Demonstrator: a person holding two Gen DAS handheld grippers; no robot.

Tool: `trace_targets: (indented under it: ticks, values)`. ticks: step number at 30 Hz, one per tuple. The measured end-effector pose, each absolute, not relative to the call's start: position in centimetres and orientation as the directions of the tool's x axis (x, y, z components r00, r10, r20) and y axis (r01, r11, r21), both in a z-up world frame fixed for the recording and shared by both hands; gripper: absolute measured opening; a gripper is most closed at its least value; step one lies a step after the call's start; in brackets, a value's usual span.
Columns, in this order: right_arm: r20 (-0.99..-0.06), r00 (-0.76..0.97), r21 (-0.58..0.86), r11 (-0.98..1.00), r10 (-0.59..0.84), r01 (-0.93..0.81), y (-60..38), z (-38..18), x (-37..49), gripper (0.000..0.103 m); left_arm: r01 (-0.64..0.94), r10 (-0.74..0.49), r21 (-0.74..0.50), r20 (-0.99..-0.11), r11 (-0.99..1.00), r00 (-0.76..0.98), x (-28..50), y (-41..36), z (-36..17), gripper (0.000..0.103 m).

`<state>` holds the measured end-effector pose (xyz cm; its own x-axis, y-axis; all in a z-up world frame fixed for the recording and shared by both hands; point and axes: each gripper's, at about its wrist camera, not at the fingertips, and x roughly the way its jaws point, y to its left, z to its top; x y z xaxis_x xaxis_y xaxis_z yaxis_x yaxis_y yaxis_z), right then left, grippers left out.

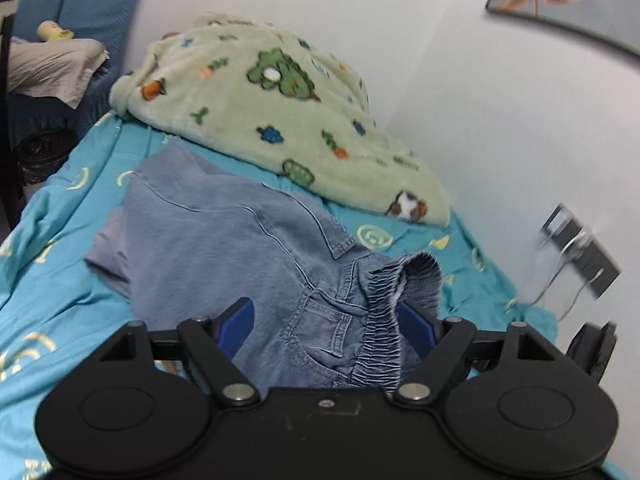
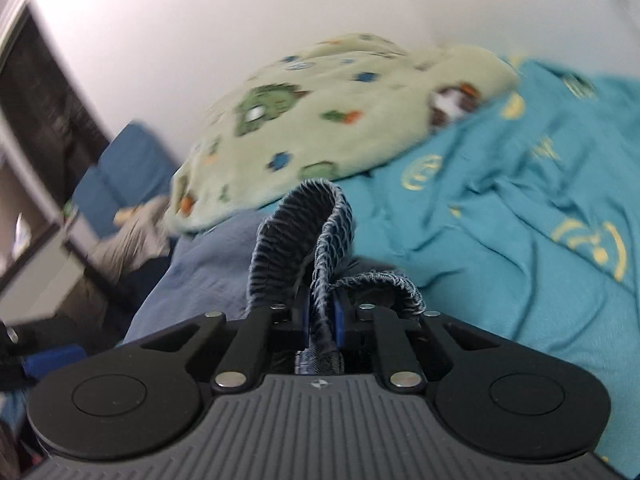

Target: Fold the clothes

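A pair of blue denim shorts (image 1: pixel 224 248) lies spread on the teal bed sheet (image 1: pixel 60 280), legs pointing away from me. My left gripper (image 1: pixel 328 312) stands wide open over the waist end. The pocket area and the elastic waistband (image 1: pixel 384 320) sit between its blue pads (image 1: pixel 240 320), which do not visibly squeeze the cloth. My right gripper (image 2: pixel 322 312) is shut on a gathered stretch of the waistband (image 2: pixel 304 224), which loops up in a ruffled arch above the pads. The rest of the shorts (image 2: pixel 200 272) trails off to the left.
A bunched pale green fleece blanket (image 1: pixel 272 112) with a cartoon print lies behind the shorts against the white wall. A wall socket with cables (image 1: pixel 580 252) is on the right. A blue sofa (image 1: pixel 100 8) holding a grey cloth (image 1: pixel 52 64) stands beyond the bed's far end.
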<state>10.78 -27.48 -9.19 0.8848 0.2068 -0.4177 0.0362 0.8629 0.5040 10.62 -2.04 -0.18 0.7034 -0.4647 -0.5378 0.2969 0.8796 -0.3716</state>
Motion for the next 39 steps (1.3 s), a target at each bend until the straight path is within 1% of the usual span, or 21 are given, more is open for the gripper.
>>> trace_targets:
  ticks: [6, 9, 11, 14, 17, 19, 21, 23, 24, 25, 26, 27, 28, 29, 31, 32, 34, 36, 37, 38, 39]
  values:
    - [-0.416, 0.863, 0.325, 0.933, 0.287, -0.154, -22.4, -7.0, 7.7, 0.009, 0.310, -0.541, -0.485, -0.464, 0.818, 0.702, 10.0, -0.9, -0.8, 0.083]
    - [-0.453, 0.836, 0.202, 0.949, 0.309, -0.241, -19.5, -6.8, 6.5, 0.008, 0.308, -0.558, -0.508, -0.470, 0.804, 0.684, 10.2, -1.0, -2.0, 0.083]
    - [-0.471, 0.820, 0.169, 0.946, 0.325, -0.278, -18.4, -6.9, 6.4, 0.007, 0.300, -0.552, -0.505, -0.479, 0.809, 0.682, 10.4, -1.1, -2.6, 0.083]
    - [-0.495, 0.797, 0.123, 0.936, 0.346, -0.330, -17.1, -7.2, 6.2, 0.007, 0.291, -0.545, -0.511, -0.466, 0.809, 0.697, 10.8, -0.7, -3.0, 0.084]
    - [-0.515, 0.784, 0.094, 0.932, 0.346, -0.350, -16.4, -7.6, 6.4, 0.008, 0.268, -0.537, -0.531, -0.456, 0.804, 0.710, 11.8, -0.6, -3.3, 0.084]
    - [-0.524, 0.780, 0.103, 0.934, 0.342, -0.341, -16.4, -7.9, 6.8, 0.008, 0.272, -0.549, -0.533, -0.475, 0.801, 0.688, 12.5, -1.0, -3.8, 0.084]
    - [-0.527, 0.774, 0.132, 0.933, 0.352, -0.334, -16.8, -7.9, 7.2, 0.008, 0.274, -0.516, -0.472, -0.520, 0.838, 0.681, 12.8, -1.8, -4.5, 0.082]
    - [-0.526, 0.767, 0.165, 0.928, 0.369, -0.333, -17.1, -7.9, 7.4, 0.008, 0.292, -0.509, -0.436, -0.554, 0.851, 0.659, 13.1, -2.4, -5.5, 0.081]
    - [-0.527, 0.764, 0.175, 0.927, 0.372, -0.330, -17.2, -7.9, 7.4, 0.008, 0.290, -0.496, -0.416, -0.572, 0.862, 0.653, 13.3, -2.6, -5.9, 0.074]
    - [-0.528, 0.764, 0.187, 0.928, 0.371, -0.322, -17.4, -7.9, 7.4, 0.009, 0.285, -0.484, -0.401, -0.591, 0.870, 0.646, 13.5, -2.7, -6.4, 0.057]
    - [-0.529, 0.764, 0.199, 0.929, 0.370, -0.312, -17.6, -7.9, 7.5, 0.009, 0.274, -0.483, -0.409, -0.599, 0.870, 0.639, 13.7, -2.4, -6.7, 0.051]
    - [-0.529, 0.766, 0.218, 0.931, 0.365, -0.293, -18.0, -7.8, 7.6, 0.012, 0.263, -0.483, -0.419, -0.606, 0.869, 0.632, 13.9, -2.1, -7.1, 0.042]
    - [-0.521, 0.770, 0.254, 0.929, 0.367, -0.271, -18.6, -7.7, 7.6, 0.013, 0.249, -0.490, -0.440, -0.606, 0.862, 0.626, 14.0, -1.8, -7.4, 0.035]
    - [-0.511, 0.775, 0.295, 0.923, 0.372, -0.249, -19.2, -7.5, 7.6, 0.014, 0.237, -0.495, -0.457, -0.605, 0.857, 0.623, 14.1, -1.5, -7.6, 0.031]
    - [-0.486, 0.775, 0.401, 0.891, 0.404, -0.213, -20.7, -7.2, 7.7, 0.016, 0.232, -0.484, -0.450, -0.599, 0.862, 0.637, 13.8, -1.4, -7.4, 0.022]
    - [-0.468, 0.777, 0.457, 0.868, 0.421, -0.195, -21.6, -7.0, 7.6, 0.018, 0.225, -0.471, -0.441, -0.595, 0.869, 0.651, 13.6, -1.4, -7.1, 0.019]
    - [-0.419, 0.803, 0.546, 0.824, 0.424, -0.151, -23.2, -6.6, 6.8, 0.019, 0.187, -0.450, -0.450, -0.597, 0.873, 0.664, 13.5, -0.8, -6.9, 0.018]
    - [-0.368, 0.847, 0.614, 0.785, 0.383, -0.089, -25.2, -5.9, 5.8, 0.020, 0.140, -0.440, -0.477, -0.607, 0.868, 0.662, 13.6, 0.0, -7.2, 0.017]
    - [-0.347, 0.871, 0.640, 0.767, 0.347, -0.051, -26.3, -5.7, 5.3, 0.023, 0.123, -0.434, -0.481, -0.617, 0.868, 0.656, 13.6, 0.2, -7.3, 0.017]
    - [-0.338, 0.894, 0.649, 0.760, 0.294, -0.004, -27.3, -5.5, 5.0, 0.036, 0.114, -0.430, -0.481, -0.624, 0.869, 0.653, 13.6, 0.3, -7.4, 0.017]
    - [-0.347, 0.910, 0.635, 0.771, 0.227, 0.049, -28.1, -5.5, 5.0, 0.051, 0.112, -0.428, -0.479, -0.625, 0.871, 0.653, 13.5, 0.2, -7.3, 0.017]
